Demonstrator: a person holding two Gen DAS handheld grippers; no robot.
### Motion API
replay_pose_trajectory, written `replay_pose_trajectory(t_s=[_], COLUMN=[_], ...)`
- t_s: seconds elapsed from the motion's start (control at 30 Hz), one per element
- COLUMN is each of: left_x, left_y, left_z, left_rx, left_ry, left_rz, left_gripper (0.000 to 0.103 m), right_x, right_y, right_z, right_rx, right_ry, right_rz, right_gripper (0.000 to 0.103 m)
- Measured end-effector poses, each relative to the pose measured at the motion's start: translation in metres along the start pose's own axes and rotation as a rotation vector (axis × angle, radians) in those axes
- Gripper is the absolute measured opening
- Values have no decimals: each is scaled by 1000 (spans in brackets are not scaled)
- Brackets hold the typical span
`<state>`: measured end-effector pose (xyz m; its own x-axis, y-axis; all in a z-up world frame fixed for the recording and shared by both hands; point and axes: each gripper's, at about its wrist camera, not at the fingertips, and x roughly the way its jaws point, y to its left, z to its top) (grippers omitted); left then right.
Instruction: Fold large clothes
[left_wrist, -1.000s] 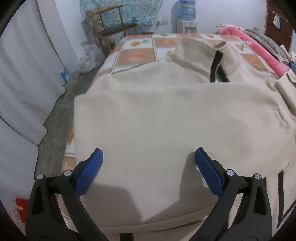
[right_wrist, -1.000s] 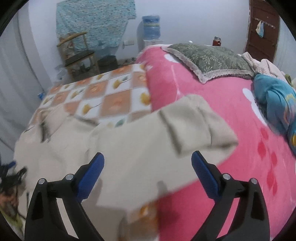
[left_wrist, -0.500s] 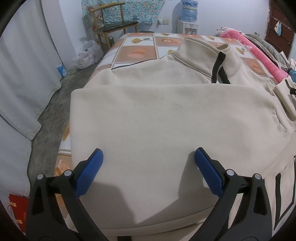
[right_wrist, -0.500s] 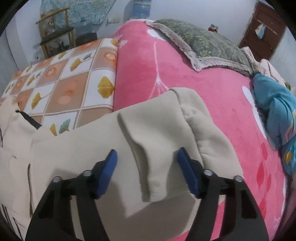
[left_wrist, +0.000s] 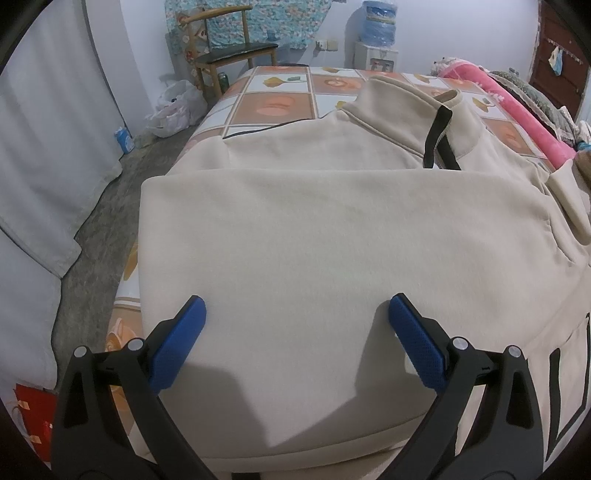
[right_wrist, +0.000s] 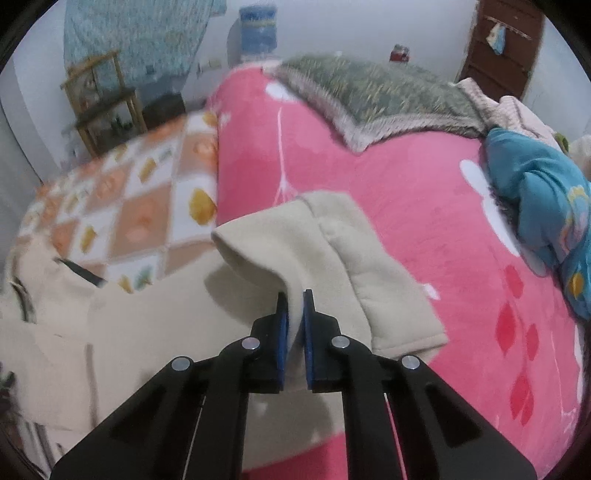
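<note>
A large beige sweatshirt (left_wrist: 332, 240) lies spread on the bed, its collar with a black zip strip (left_wrist: 437, 136) at the far side. One sleeve is folded across the body. My left gripper (left_wrist: 295, 317) hovers open just above the folded sleeve, nothing between its blue pads. In the right wrist view the other sleeve's cuff (right_wrist: 332, 251) rests on the pink blanket (right_wrist: 424, 192). My right gripper (right_wrist: 294, 299) is shut on a pinched fold of that beige sleeve near the cuff, the fabric bunched up between the pads.
The bed carries an orange-and-white checked sheet (left_wrist: 280, 103). A green pillow (right_wrist: 369, 92) and a blue bundle of cloth (right_wrist: 546, 192) lie on the pink blanket. A wooden chair (left_wrist: 229, 48), a water dispenser (left_wrist: 378, 40) and white bags (left_wrist: 173, 107) stand beyond the bed. Grey floor runs along the left.
My right gripper moved onto the sleeve's cuff end and closed from wide open onto a fold of it. The left gripper stayed open in place above the folded sleeve.
</note>
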<state>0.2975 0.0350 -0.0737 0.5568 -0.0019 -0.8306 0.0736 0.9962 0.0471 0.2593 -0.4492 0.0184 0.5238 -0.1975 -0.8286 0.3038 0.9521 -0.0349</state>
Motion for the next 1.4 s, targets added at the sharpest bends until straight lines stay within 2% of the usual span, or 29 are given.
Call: replay_pose_trajectory(t_s=[0.07, 0.13, 0.3, 0.37, 0.47, 0.57, 0.67, 0.77, 0.87, 1.07, 1.13, 1.2, 1.23, 1.3, 1.4], left_x=[1, 1, 1, 1, 0, -8, -26, -43, -57, -93, -99, -100, -99, -94, -87], left_y=[0, 1, 0, 1, 1, 3, 7, 16, 33, 67, 75, 84, 87, 95, 102], left_z=[0, 0, 0, 0, 1, 2, -2, -10, -20, -52, -62, -72, -75, -78, -77], left_rx=[-1, -3, -2, -4, -7, -24, -46, -61, -110, -132, -135, -145, -151, -169, -190], left_ry=[-2, -3, -9, -9, -4, -18, -54, -71, -72, -109, -104, -92, -87, -67, -60], left_rz=[0, 0, 1, 0, 1, -6, -37, -108, -206, -415, -463, -486, -484, -486, -499], left_gripper=[97, 97, 97, 97, 96, 96, 95, 75, 64, 62, 62, 62, 62, 62, 62], right_x=[-29, -61, -147, -174, -198, -210, -218, -220, -219, -217, -203, -182, -171, -148, -130], right_y=[-11, -23, -33, -22, 8, 42, 80, 120, 165, 285, 336, 376, 391, 406, 381], right_z=[2, 4, 5, 4, 5, 8, 10, 10, 4, -32, -53, -73, -82, -96, -94], right_rx=[51, 122, 260, 280, 282, 274, 237, 208, 166, -39, -153, -254, -290, -329, -296], right_ry=[-43, -79, -155, -160, -136, -101, -90, -69, -50, -23, 3, 65, 100, 164, 157], right_rz=[59, 164, 525, 679, 839, 926, 938, 957, 969, 958, 902, 858, 837, 801, 774], right_gripper=[8, 8, 8, 8, 8, 8, 8, 8, 8, 9, 16, 35, 48, 49, 52])
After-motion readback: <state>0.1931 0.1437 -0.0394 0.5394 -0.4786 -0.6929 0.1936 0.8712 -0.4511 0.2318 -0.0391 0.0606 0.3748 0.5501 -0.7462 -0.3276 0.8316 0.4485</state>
